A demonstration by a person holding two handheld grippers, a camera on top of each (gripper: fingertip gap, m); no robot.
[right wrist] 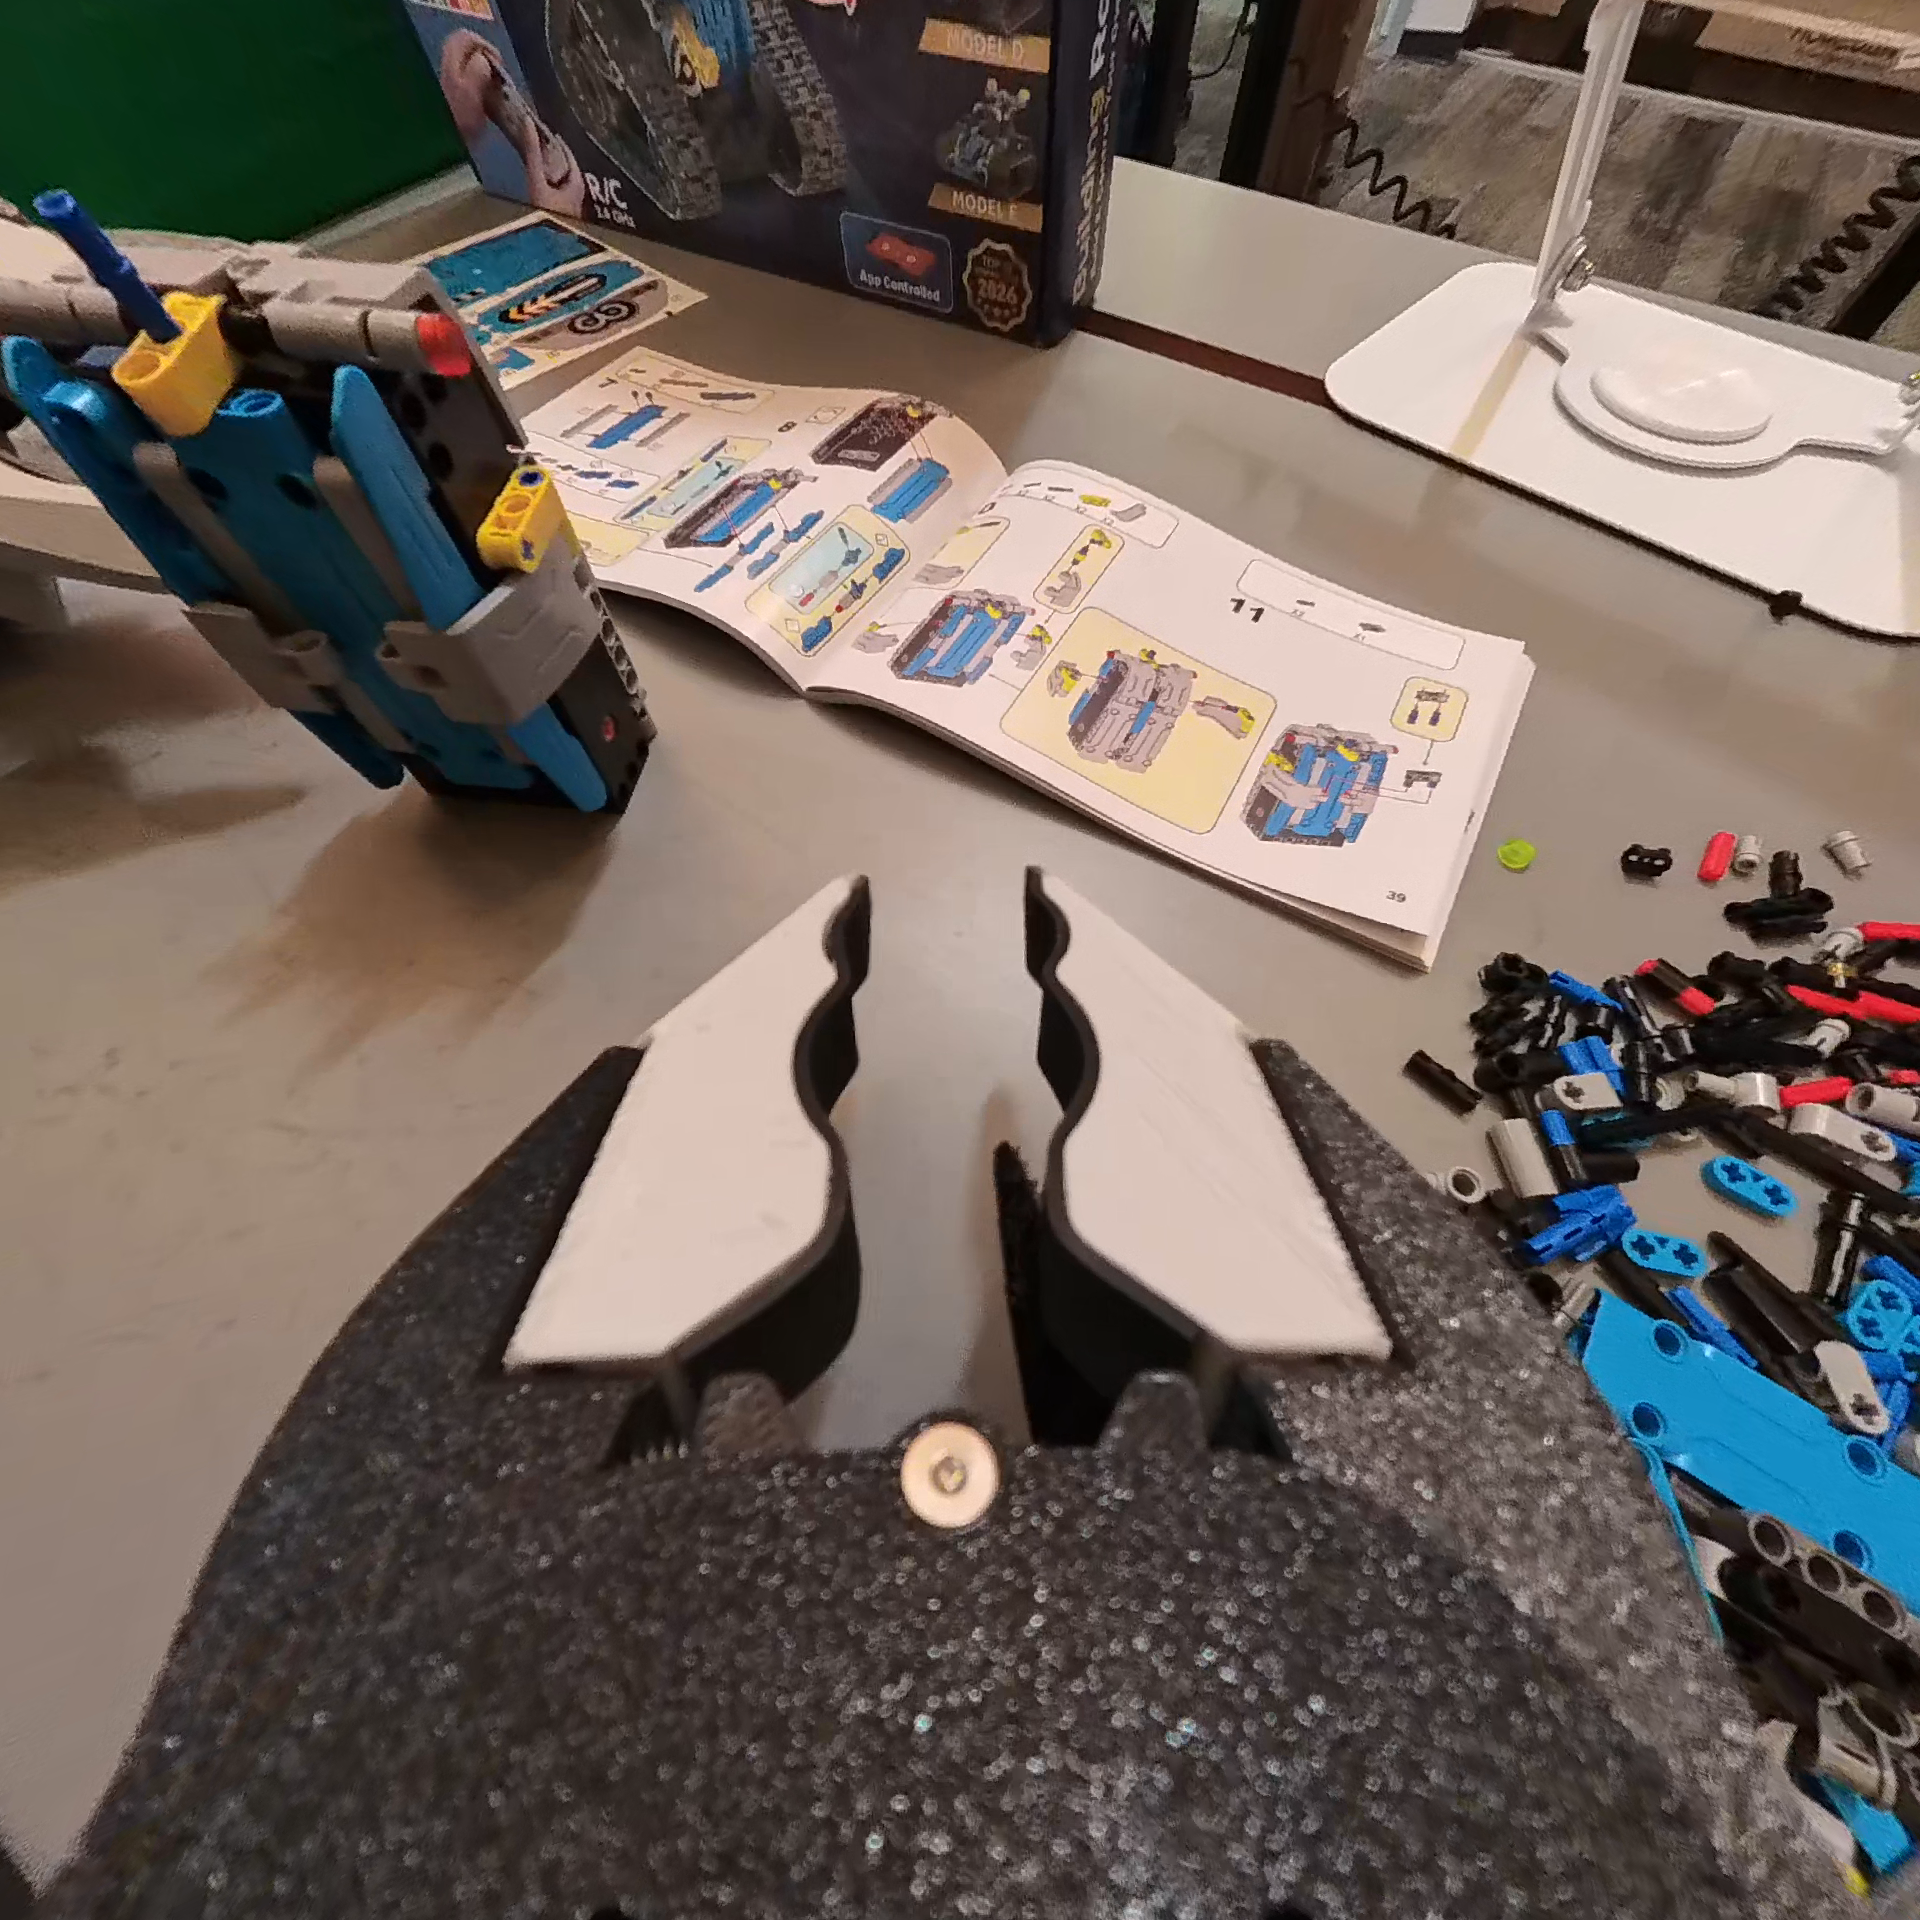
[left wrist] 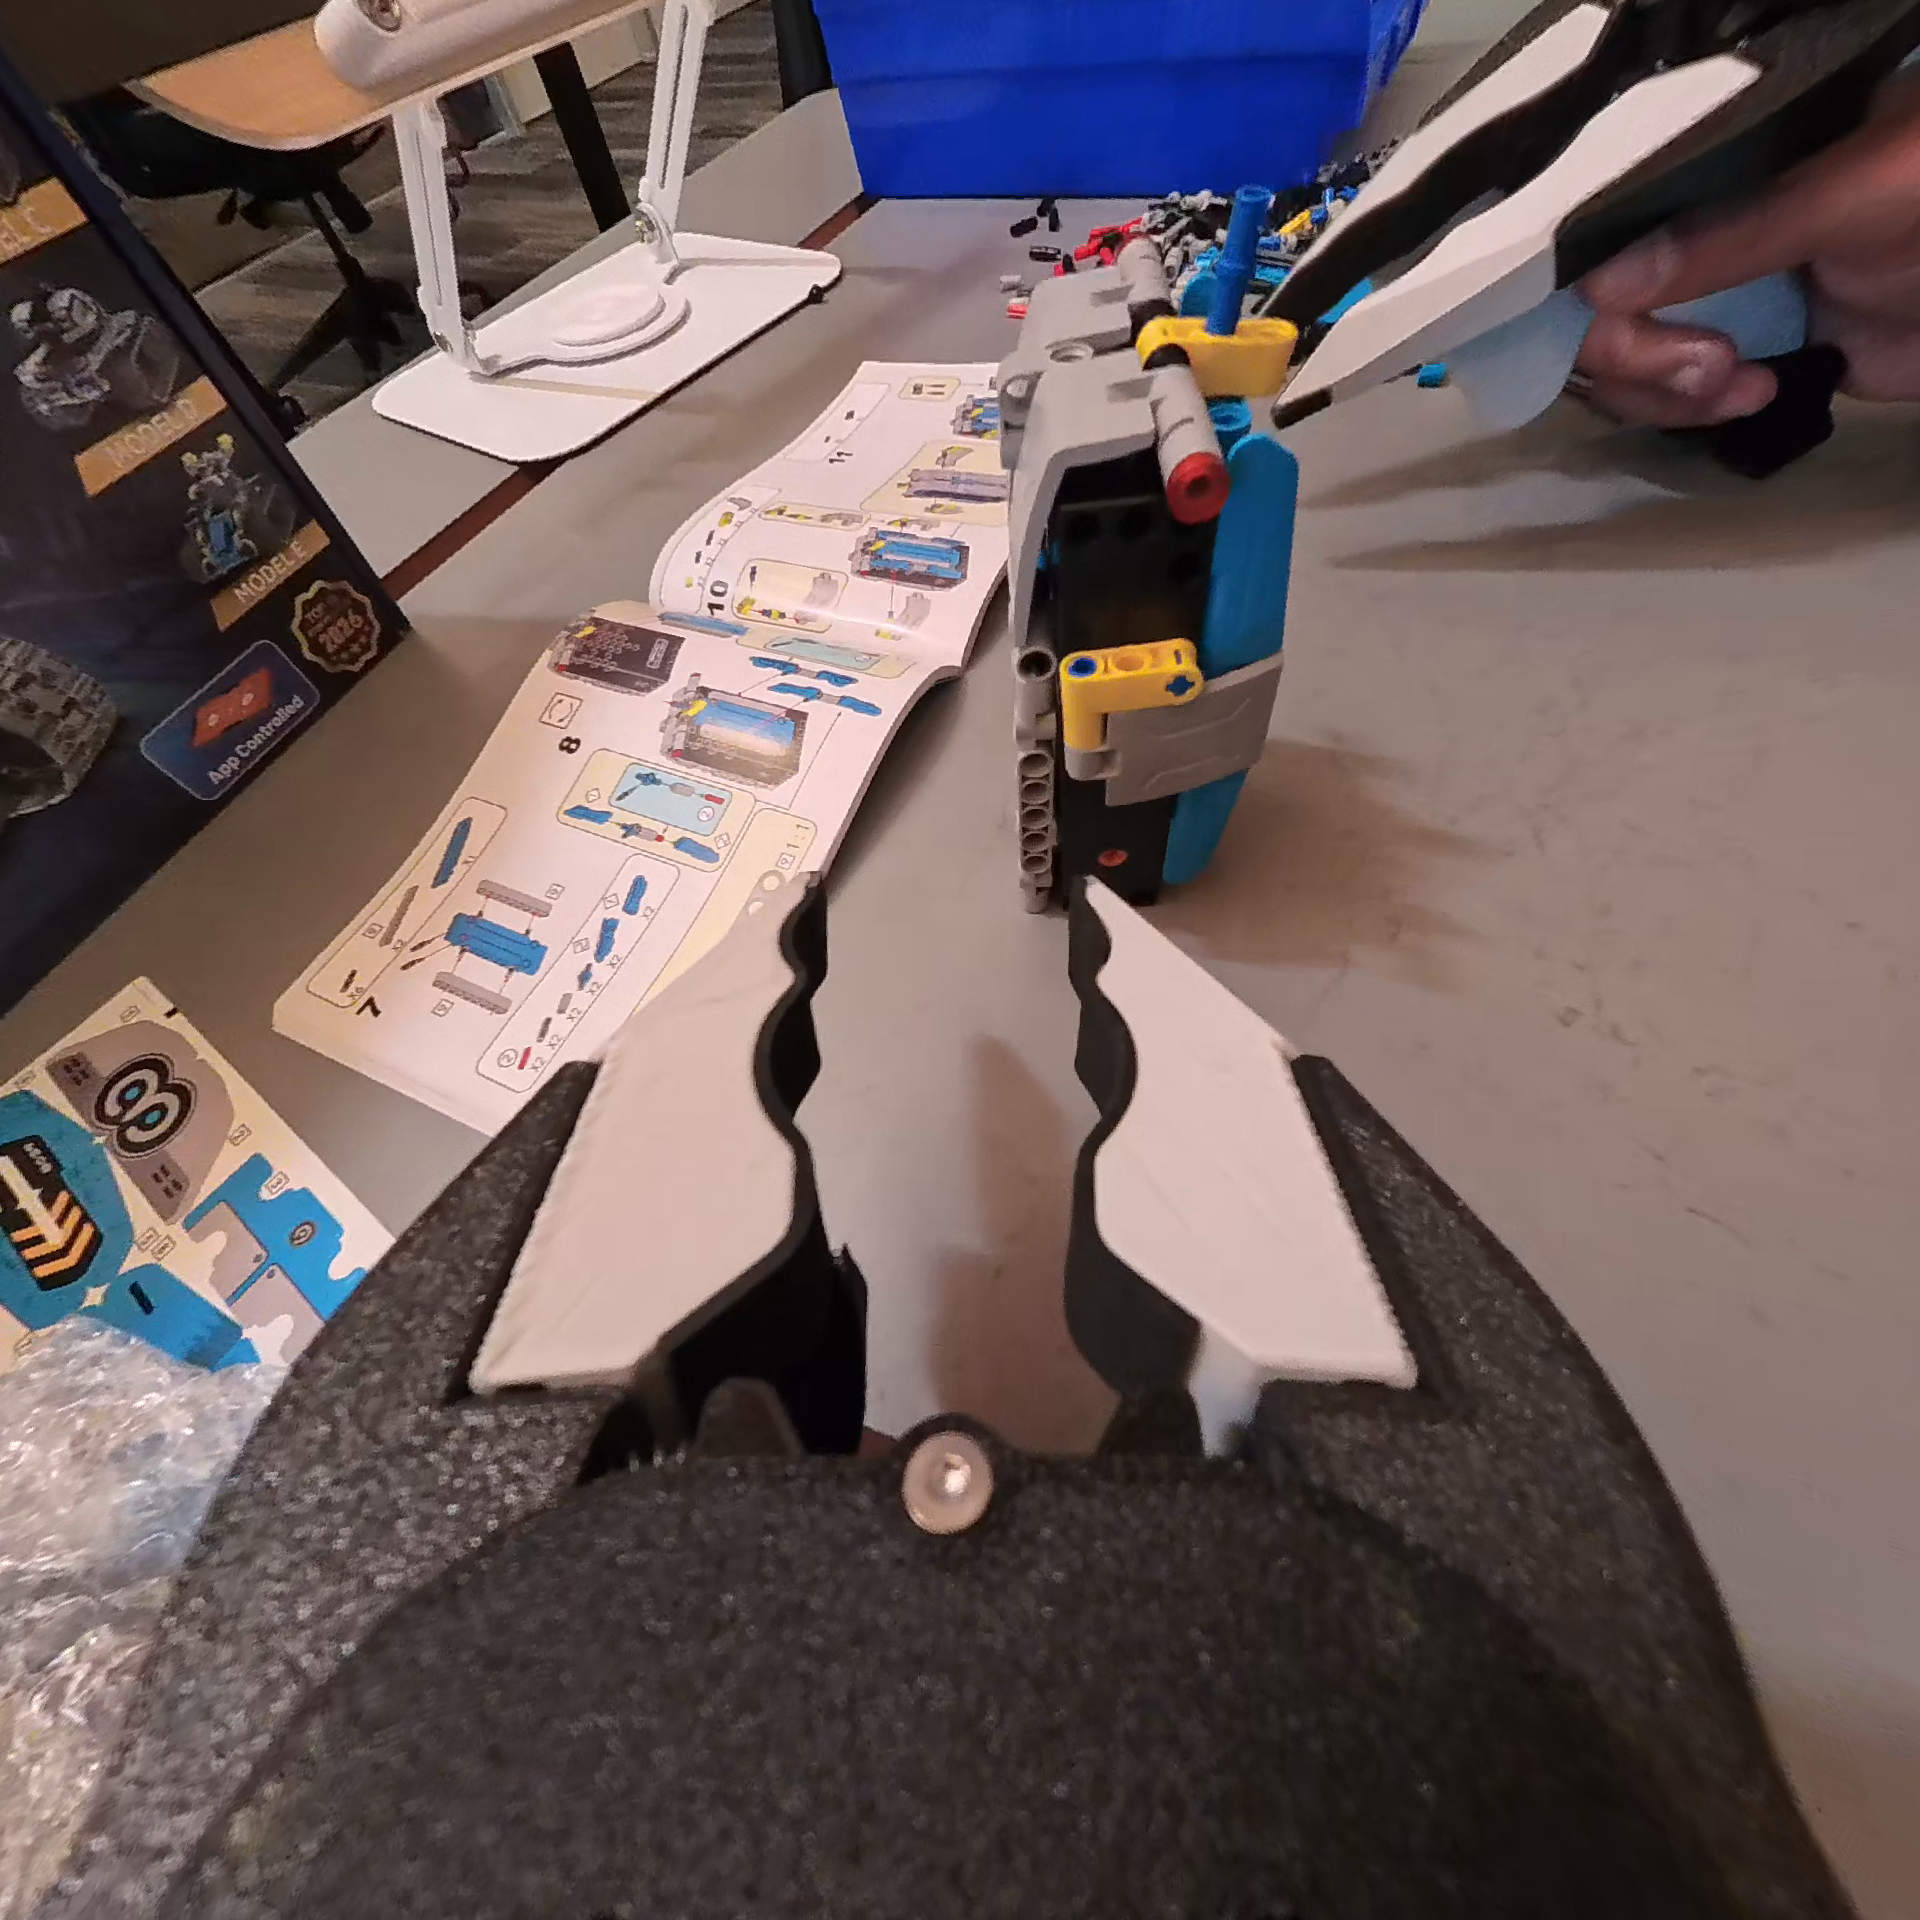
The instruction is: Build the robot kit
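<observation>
The left gripper (left wrist: 945,904) hovers with its fingers spread and empty, its right tip just short of the foot of the upright brick model (left wrist: 1143,644) on the grey table (left wrist: 1558,935). The right gripper (right wrist: 948,894) is likewise parted and empty, the model off to its left and a loose heap of small building parts (right wrist: 1704,1091) at its right. Beyond lies the open instruction booklet (right wrist: 1091,644), then the kit box (right wrist: 831,156) and a white stand (right wrist: 1621,384).

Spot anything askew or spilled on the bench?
Nothing damaged. The brick assembly stands on end. Loose pieces lie scattered beside the open booklet. Both hand-held grippers, left and right, are open and empty.
</observation>
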